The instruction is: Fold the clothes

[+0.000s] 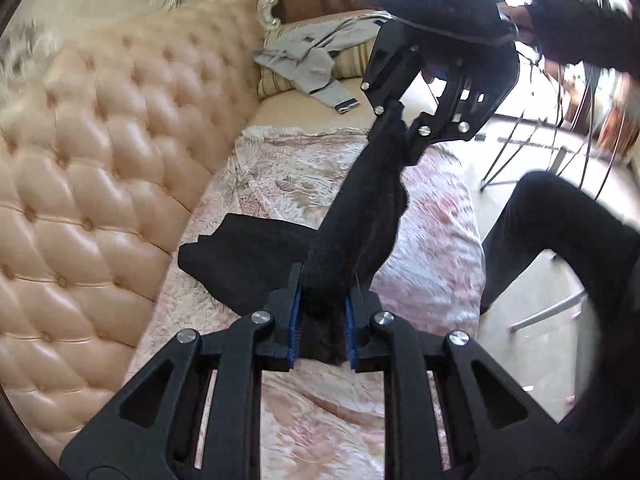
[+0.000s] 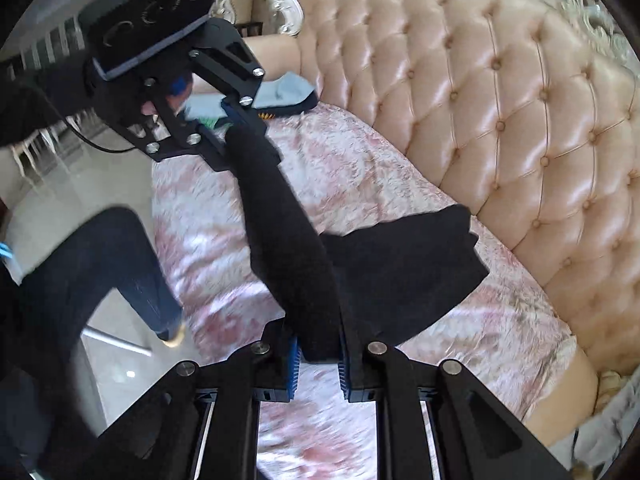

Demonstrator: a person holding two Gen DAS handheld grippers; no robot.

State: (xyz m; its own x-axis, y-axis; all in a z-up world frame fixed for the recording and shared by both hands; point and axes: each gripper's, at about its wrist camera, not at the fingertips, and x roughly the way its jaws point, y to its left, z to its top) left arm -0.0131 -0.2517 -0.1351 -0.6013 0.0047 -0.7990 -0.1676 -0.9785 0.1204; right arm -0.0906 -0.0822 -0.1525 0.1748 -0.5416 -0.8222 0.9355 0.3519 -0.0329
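Observation:
A black garment is stretched in the air between my two grippers, above a sofa. My left gripper is shut on its near end, with the cloth pinched between the blue pads. At the top of the left wrist view, my right gripper is shut on the far end. The right wrist view mirrors this: my right gripper clamps the black garment, and my left gripper grips the other end. A loose part of the cloth hangs down onto the seat.
The seat has a pink patterned cover and a tufted beige sofa back. A grey garment lies on a striped cushion at one end, and light blue clothes lie at the other. A person's dark trouser leg stands beside the seat.

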